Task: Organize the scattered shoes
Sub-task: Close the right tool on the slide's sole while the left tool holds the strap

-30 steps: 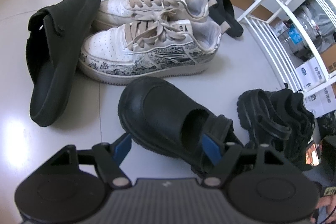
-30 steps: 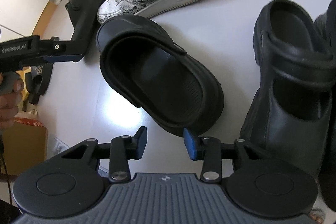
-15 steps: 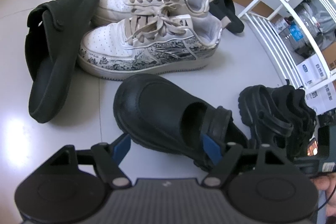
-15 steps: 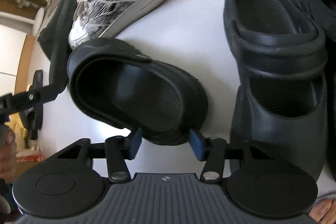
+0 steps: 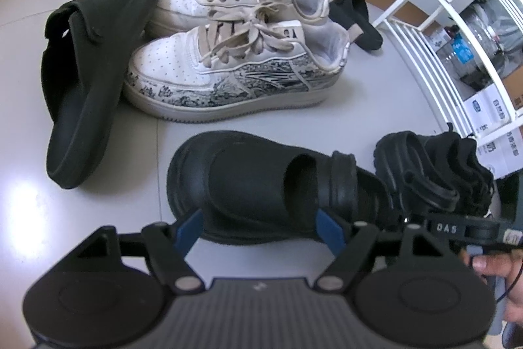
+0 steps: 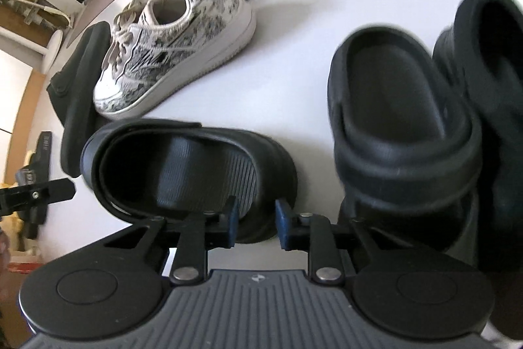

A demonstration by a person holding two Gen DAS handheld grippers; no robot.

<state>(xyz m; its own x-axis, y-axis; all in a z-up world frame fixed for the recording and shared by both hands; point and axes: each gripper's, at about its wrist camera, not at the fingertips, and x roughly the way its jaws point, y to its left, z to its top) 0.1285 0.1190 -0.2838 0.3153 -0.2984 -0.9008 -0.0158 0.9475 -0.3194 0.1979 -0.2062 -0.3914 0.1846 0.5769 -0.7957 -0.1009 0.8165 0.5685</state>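
Down on the grey floor (image 6: 294,38), right gripper (image 6: 254,223) closing around black clog (image 6: 183,165) heel wall, left gripper (image 5: 258,226) wide open, empty; could easily slip off that thin rubber edge.

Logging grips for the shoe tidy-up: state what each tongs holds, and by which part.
Right tongs are closing over the heel rim of the glossy black rubber clog. Left tongs stand open around it, gripping nothing.

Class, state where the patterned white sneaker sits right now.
In the left wrist view the patterned white sneaker sits centre frame, beside its plainer twin, with the dark clog on its left.
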